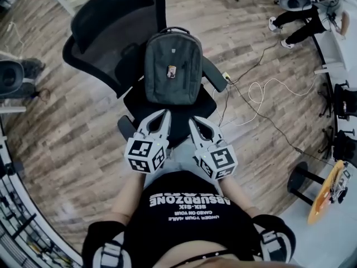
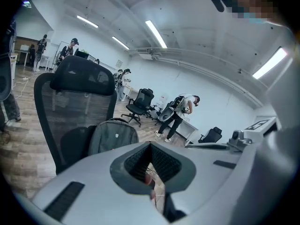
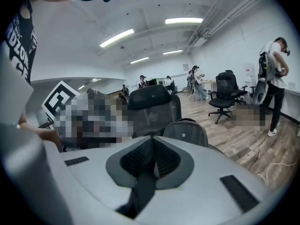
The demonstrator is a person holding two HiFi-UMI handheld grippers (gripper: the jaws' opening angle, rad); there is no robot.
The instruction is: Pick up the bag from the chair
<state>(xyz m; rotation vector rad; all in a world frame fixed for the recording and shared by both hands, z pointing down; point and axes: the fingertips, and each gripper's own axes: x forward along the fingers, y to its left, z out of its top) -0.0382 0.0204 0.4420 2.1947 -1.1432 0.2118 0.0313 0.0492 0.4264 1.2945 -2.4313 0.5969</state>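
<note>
Left tongs point(image 1: 165, 114) and right tongs point(image 1: 192, 122), both closed empty, hover near bag point(image 1: 173, 66) on chair point(image 1: 111, 21).

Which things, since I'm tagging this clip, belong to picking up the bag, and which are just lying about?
Part of the job: bag, standing on the chair; left gripper and right gripper, both shut, not touching it.

Just lying about: white cable on the floor; other office chair; person across the room.

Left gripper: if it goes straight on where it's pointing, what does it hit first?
Most likely the bag, low on its front, as it leans on the chair back. The left gripper, jaws together, aims at it; height is unclear.
</note>
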